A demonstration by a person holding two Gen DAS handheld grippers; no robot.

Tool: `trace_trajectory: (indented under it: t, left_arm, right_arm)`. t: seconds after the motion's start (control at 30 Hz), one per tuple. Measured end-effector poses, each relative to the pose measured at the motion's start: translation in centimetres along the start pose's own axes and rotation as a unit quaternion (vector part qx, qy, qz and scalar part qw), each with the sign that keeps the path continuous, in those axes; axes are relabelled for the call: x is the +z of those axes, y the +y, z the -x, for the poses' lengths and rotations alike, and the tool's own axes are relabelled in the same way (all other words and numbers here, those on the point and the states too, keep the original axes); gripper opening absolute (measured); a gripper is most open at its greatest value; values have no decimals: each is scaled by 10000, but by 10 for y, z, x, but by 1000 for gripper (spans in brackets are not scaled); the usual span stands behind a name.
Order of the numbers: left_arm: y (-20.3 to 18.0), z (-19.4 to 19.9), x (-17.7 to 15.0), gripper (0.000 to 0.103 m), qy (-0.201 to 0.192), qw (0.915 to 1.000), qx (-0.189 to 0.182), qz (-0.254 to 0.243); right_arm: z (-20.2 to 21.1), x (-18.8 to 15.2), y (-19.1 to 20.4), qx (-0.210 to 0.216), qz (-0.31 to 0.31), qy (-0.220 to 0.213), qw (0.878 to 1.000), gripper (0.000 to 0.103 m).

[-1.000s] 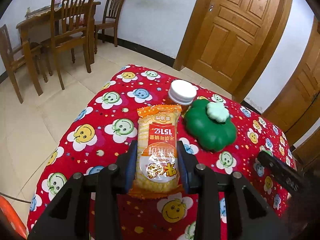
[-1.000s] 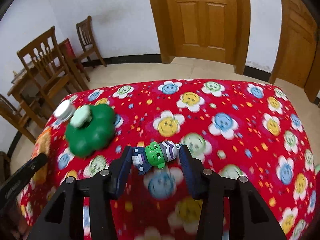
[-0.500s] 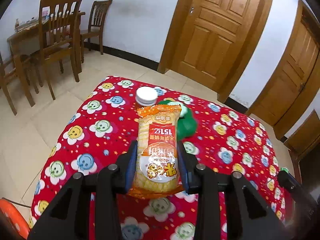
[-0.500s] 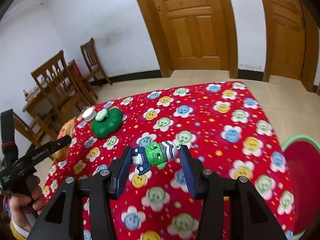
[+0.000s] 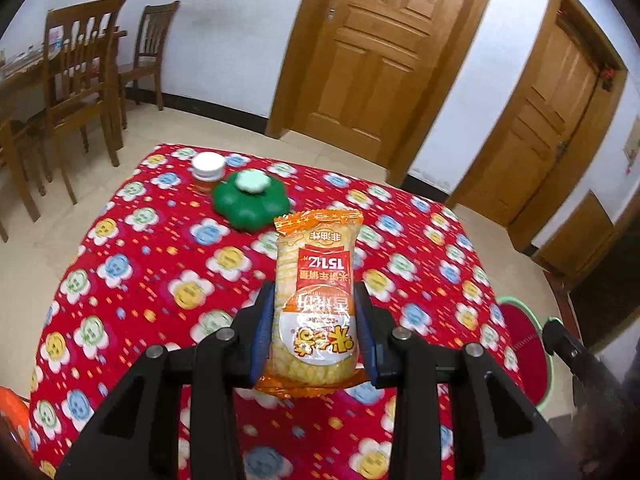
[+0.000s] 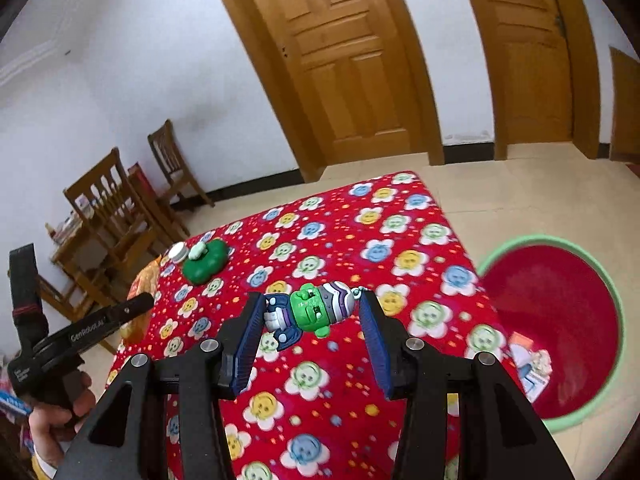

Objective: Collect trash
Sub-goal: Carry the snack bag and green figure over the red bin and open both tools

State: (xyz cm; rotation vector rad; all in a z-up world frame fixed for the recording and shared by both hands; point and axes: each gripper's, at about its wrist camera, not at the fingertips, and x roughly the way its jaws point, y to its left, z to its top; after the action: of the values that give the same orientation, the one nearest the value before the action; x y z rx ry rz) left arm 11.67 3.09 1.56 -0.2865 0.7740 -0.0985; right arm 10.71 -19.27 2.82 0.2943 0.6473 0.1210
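My left gripper (image 5: 316, 312) is shut on an orange snack packet (image 5: 316, 300) and holds it above the red flowered tablecloth (image 5: 140, 280). My right gripper (image 6: 312, 316) is shut on a small green-faced toy figure (image 6: 316, 312), held above the cloth near its right edge. A red basin with a green rim (image 6: 560, 332) stands on the floor right of the table and holds a few wrappers (image 6: 528, 364); part of it shows in the left wrist view (image 5: 520, 344). The left gripper also shows at the left of the right wrist view (image 6: 100, 324).
A green clover-shaped box (image 5: 250, 200) and a white-capped jar (image 5: 207, 168) sit at the table's far left corner. Wooden chairs (image 5: 80, 92) and a table stand beyond, wooden doors (image 5: 380, 56) behind. An orange object (image 5: 12, 420) lies at lower left.
Both grippers have risen and swung right while still holding their items. The red basin has come further into view on the right.
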Motion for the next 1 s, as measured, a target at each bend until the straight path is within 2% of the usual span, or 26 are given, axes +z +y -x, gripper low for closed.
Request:
trace_trajectory:
  t: [0.57, 0.7, 0.87, 1.0]
  left_arm:
    - [-79, 9, -34, 37, 345, 9963, -465, -634]
    - [-96, 3, -40, 37, 479, 9938, -656, -760]
    - [-119, -10, -46, 37, 641, 9908, -708, -954]
    - [-141, -21, -50, 37, 741, 9874, -813, -1141]
  right_arm:
    - [53, -23, -90, -565, -851, -278, 9944, 49]
    - [56, -26, -103, -924, -851, -244, 9918, 49]
    - [56, -29, -120, -1315, -753, -237, 9882, 49]
    - [52, -31, -135, -1464, -738, -177, 9863, 49]
